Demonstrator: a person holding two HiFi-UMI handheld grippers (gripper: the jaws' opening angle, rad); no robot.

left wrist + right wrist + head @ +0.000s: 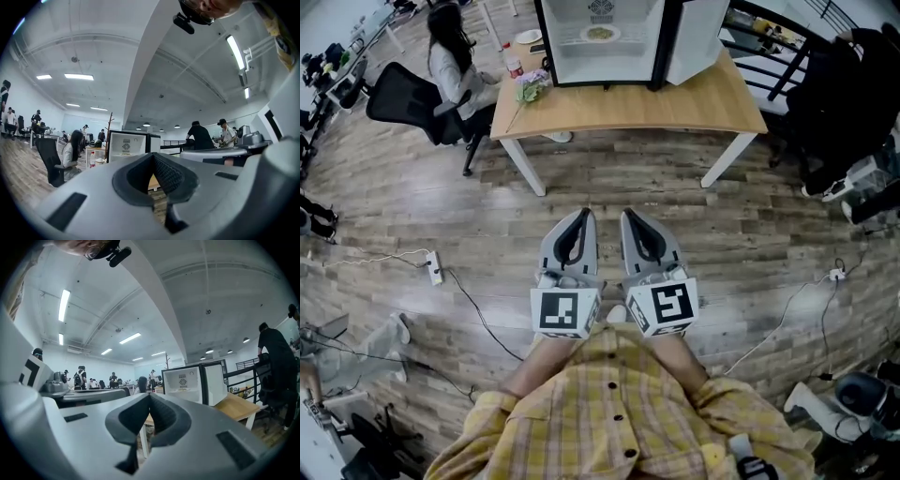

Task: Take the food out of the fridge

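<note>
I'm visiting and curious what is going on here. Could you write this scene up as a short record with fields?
Fridge: on table, door open
Food: plate on the fridge shelf, not yet taken out
Left gripper: shut, empty, short of the table
Right gripper: shut, empty, beside the left one
Bystander: seated at the table's left end
Floor: wood, cables lying on it

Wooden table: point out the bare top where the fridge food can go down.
Free: the front strip of the table, between the open fridge and the near edge, and the right corner beside the fridge door. Crowded: the left end, with a bottle and a leafy bunch.
</note>
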